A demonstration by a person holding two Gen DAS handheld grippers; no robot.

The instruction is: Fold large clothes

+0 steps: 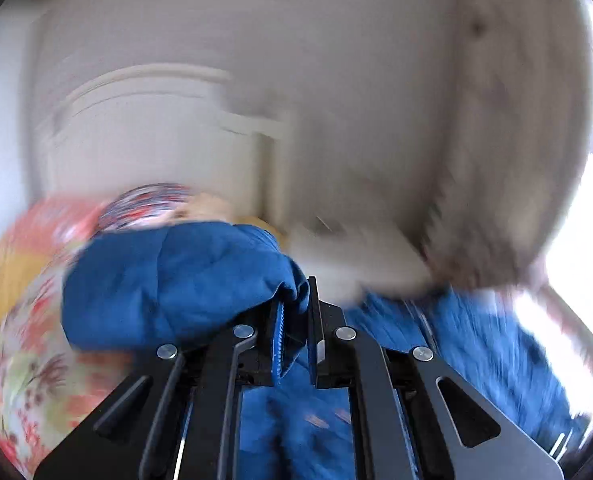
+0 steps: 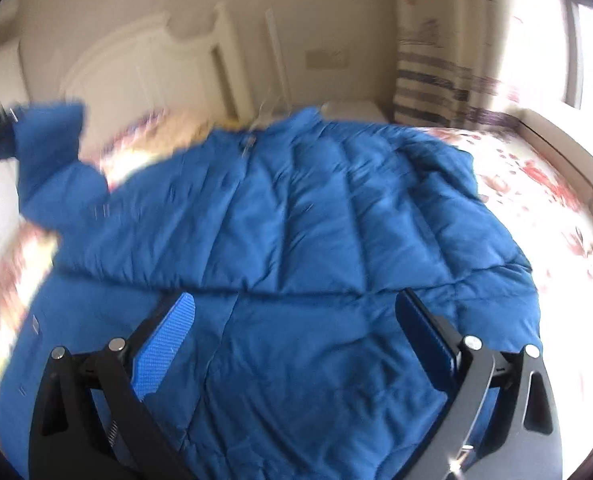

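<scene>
A large blue padded jacket [image 2: 296,220] lies spread on the bed with its collar toward the headboard. My right gripper [image 2: 296,304] is open and empty, hovering just above the jacket's lower middle. My left gripper [image 1: 296,300] is shut on the end of the jacket's sleeve [image 1: 176,276] and holds it lifted off the bed. That raised sleeve [image 2: 48,132] shows at the far left in the right wrist view, with the left gripper at the frame edge. Both views are blurred by motion.
The bed has a floral cover [image 2: 536,184] and a cream headboard [image 2: 144,64] against the wall. A striped curtain [image 2: 436,80] and a bright window [image 2: 588,52] are on the right. A white nightstand [image 2: 352,110] sits beside the headboard.
</scene>
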